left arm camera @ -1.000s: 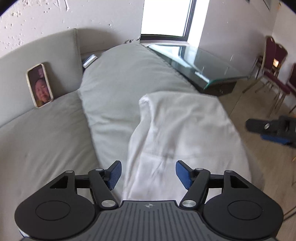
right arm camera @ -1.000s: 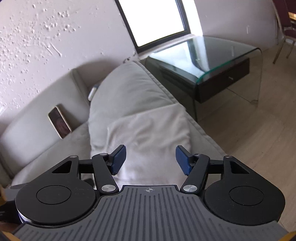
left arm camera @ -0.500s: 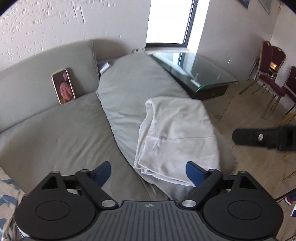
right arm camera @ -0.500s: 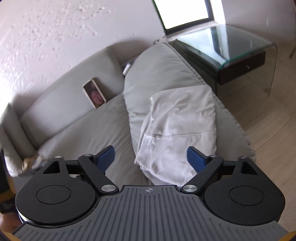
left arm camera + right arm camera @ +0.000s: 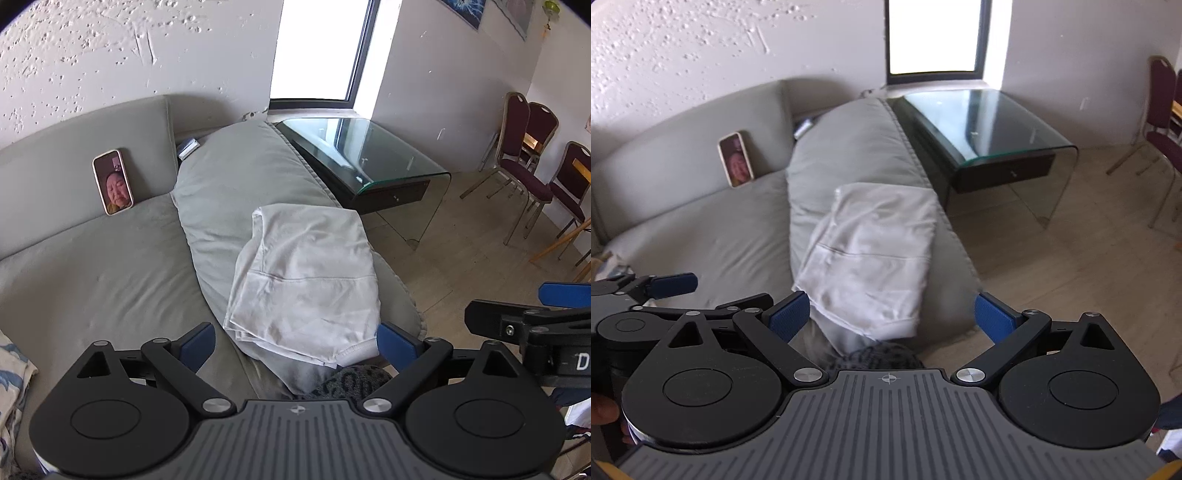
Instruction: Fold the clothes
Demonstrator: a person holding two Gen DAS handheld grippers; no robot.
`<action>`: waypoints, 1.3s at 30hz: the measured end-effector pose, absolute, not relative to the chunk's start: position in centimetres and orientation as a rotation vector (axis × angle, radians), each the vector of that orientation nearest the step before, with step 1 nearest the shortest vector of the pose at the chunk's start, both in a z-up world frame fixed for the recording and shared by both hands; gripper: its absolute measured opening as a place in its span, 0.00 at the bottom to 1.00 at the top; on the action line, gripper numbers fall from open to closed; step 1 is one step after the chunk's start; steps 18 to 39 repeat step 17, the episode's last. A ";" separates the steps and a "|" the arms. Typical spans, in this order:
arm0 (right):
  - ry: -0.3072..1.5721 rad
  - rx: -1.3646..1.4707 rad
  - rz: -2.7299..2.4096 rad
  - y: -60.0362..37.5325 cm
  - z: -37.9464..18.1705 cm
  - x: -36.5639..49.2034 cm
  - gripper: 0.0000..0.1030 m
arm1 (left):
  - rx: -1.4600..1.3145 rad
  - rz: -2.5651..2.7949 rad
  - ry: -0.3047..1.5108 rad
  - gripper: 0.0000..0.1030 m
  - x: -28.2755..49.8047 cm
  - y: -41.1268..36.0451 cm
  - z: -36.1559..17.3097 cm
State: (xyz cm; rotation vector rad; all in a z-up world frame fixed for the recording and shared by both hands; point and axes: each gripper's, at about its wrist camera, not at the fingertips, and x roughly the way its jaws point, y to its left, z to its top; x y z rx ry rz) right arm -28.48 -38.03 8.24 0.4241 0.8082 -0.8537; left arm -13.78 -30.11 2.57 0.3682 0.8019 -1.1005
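A folded white garment [image 5: 306, 280] [image 5: 871, 254] lies on a long grey cushion [image 5: 236, 184] at the sofa's right end. My left gripper [image 5: 297, 341] hangs above and in front of the garment's near edge. Its jaws are opening wide, with nothing between the blue pads. My right gripper [image 5: 892, 315] hovers just as high over the same near edge. Its jaws are opening too and hold nothing. Each gripper shows in the other's view: the right gripper [image 5: 535, 317] at the right edge, the left gripper [image 5: 665, 286] at the left edge.
A phone [image 5: 112, 181] leans on the grey sofa's backrest [image 5: 55, 177]. A glass side table [image 5: 369, 155] stands right of the cushion, with dark red chairs [image 5: 524, 173] beyond. A patterned cloth [image 5: 11, 365] lies far left, and a dark knitted thing [image 5: 351, 380] sits under the garment's near edge.
Both grippers have risen and pulled back from the garment, which now looks smaller and lies whole in view. Both pairs of jaws have spread wider. The right gripper has rolled.
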 end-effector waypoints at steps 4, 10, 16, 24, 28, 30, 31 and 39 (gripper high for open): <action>0.816 0.416 -0.864 -38.3 7.9 -29.2 0.96 | 0.392 -1.085 0.796 0.92 -14.3 -30.6 2.2; 0.820 0.422 -0.855 -38.9 7.4 -29.7 0.96 | 0.405 -1.084 0.807 0.90 -14.5 -31.0 1.8; 0.820 0.431 -0.858 -38.9 7.1 -30.0 0.96 | 0.405 -1.098 0.801 0.90 -14.6 -31.0 1.7; 0.820 0.438 -0.858 -39.0 7.1 -30.0 0.96 | 0.406 -1.096 0.795 0.90 -14.6 -31.0 1.7; 0.820 0.438 -0.858 -39.0 7.1 -30.0 0.96 | 0.406 -1.096 0.795 0.90 -14.6 -31.0 1.7; 0.820 0.438 -0.858 -39.0 7.1 -30.0 0.96 | 0.406 -1.096 0.795 0.90 -14.6 -31.0 1.7; 0.820 0.438 -0.858 -39.0 7.1 -30.0 0.96 | 0.406 -1.096 0.795 0.90 -14.6 -31.0 1.7; 0.820 0.438 -0.858 -39.0 7.1 -30.0 0.96 | 0.406 -1.096 0.795 0.90 -14.6 -31.0 1.7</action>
